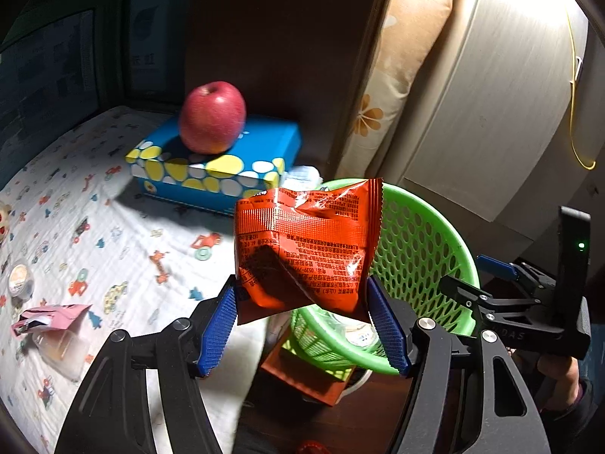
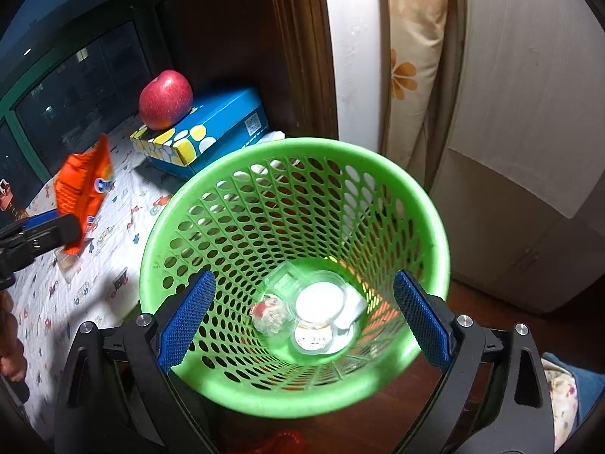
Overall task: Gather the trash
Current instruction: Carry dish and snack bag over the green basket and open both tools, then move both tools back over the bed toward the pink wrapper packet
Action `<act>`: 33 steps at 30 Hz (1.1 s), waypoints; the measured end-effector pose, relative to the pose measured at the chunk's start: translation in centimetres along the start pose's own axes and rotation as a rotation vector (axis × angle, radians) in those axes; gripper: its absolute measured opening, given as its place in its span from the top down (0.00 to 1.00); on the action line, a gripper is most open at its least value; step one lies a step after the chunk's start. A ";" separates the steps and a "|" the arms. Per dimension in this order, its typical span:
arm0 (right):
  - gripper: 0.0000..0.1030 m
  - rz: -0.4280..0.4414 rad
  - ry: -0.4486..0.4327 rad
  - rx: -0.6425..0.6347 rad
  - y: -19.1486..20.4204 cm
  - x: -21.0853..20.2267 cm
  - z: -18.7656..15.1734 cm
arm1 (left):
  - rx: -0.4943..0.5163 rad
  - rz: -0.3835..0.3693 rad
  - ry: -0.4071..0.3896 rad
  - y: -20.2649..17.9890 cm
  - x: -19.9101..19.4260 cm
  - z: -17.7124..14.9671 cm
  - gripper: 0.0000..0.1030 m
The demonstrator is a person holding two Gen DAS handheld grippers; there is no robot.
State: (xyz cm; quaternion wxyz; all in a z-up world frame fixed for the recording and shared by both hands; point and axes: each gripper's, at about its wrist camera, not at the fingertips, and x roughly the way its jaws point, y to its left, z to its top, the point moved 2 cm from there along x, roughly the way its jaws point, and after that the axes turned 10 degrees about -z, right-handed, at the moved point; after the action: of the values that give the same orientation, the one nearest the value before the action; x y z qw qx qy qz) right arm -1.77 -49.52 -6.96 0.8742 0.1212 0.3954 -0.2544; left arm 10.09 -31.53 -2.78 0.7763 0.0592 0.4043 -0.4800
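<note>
Your left gripper [image 1: 304, 316] grasps the orange snack packet [image 1: 306, 249] between its fingers; your right gripper's [image 2: 302, 317] fingers grasp the green basket [image 2: 242, 382] by its rim.

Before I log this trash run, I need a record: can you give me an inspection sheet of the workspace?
Surface: bed sheet with a cartoon print.
Job's things: orange wrapper in the left claw; green basket between the right claw's fingers, holding plastic cups.
Clutter: apple on a blue box; pink wrapper and clear cup on the sheet.
Grippers: left shut on the wrapper; right around the basket, grip unclear.
Cables: yellow cord on the cabinet.
Surroundings: floral curtain, dark window.
</note>
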 end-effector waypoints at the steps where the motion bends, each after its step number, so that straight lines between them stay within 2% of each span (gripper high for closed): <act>1: 0.09 -0.003 -0.006 0.004 -0.2 -0.3 -0.1 | 0.007 -0.005 0.007 -0.4 0.5 0.0 0.37; 10: 0.09 0.009 -0.047 0.061 -2.4 -2.8 -1.0 | 0.045 -0.060 0.068 -3.7 3.9 -0.2 0.36; 15: 0.09 0.011 -0.063 0.080 -3.0 -3.5 -1.2 | 0.050 -0.095 0.088 -4.9 5.1 -0.2 0.30; 17: 0.09 0.014 -0.064 0.091 -3.3 -3.6 -1.3 | 0.047 -0.097 0.093 -5.0 5.3 -0.3 0.23; 22: 0.09 0.020 -0.064 0.097 -3.4 -3.9 -1.5 | 0.034 -0.103 0.096 -4.6 5.1 -0.6 0.22; 26: 0.09 0.039 -0.070 0.089 -2.7 -4.1 -1.5 | 0.020 -0.088 0.082 -3.7 4.0 -0.9 0.22; 33: 0.09 0.091 -0.080 0.036 0.3 -4.4 -1.2 | -0.030 -0.006 0.043 0.1 0.8 -2.0 0.22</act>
State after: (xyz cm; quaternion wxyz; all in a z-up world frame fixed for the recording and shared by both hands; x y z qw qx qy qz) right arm -4.78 -47.23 -4.42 0.8977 0.1446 0.3494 -0.2260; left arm 9.19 -31.02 -4.68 0.7668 0.0569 0.4281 -0.4748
